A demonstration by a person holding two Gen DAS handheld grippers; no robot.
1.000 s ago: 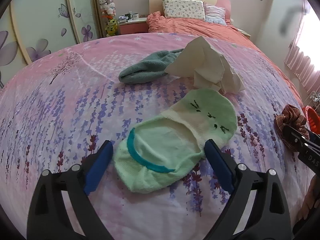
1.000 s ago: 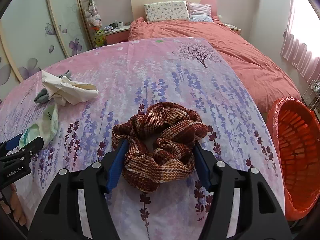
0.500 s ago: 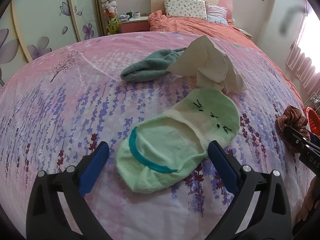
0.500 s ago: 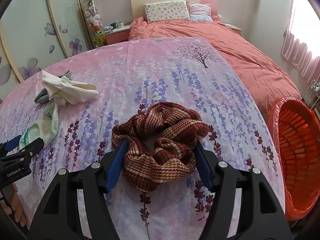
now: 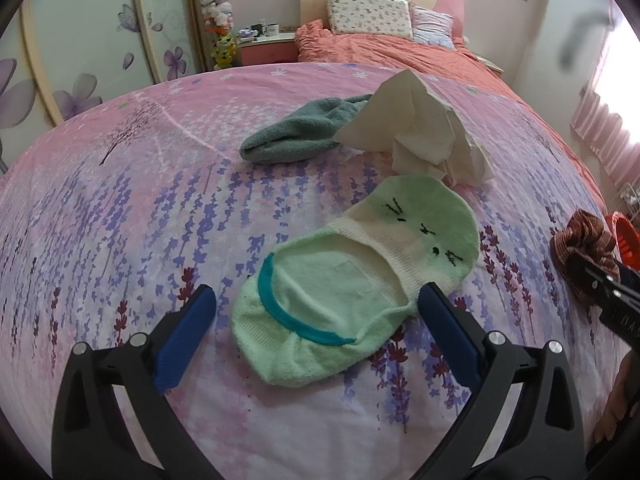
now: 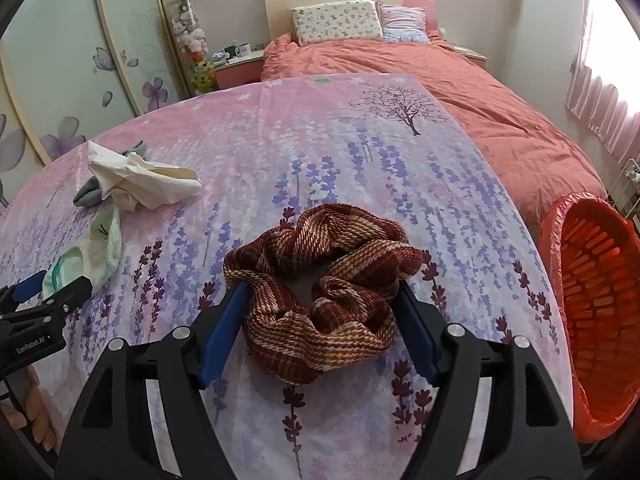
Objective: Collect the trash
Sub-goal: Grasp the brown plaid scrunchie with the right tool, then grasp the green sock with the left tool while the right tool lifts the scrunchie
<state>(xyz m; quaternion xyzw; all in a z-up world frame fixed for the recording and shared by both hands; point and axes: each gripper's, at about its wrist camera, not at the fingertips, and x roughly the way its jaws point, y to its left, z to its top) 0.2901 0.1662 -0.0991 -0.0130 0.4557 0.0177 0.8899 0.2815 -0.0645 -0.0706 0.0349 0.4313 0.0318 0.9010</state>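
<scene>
Right now we are holding the left gripper (image 5: 316, 316) wide open around the green sock (image 5: 352, 292), pads clear, while the right gripper (image 6: 320, 320), whose jaws have just been opening, is straddling the woven scrunchie (image 6: 320, 292) with its pads at best brushing the fabric. Farther off, the crumpled paper (image 5: 420, 136) is lying against a grey sock (image 5: 296, 136), and the orange bin (image 6: 592, 320) is waiting beside the bed. We are risking binning clothing instead of trash, or snagging the bedspread (image 5: 120, 208) if we close low.

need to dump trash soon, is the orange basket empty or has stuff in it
Empty as far as visible: the orange basket shows only bare slatted walls inside.
</scene>
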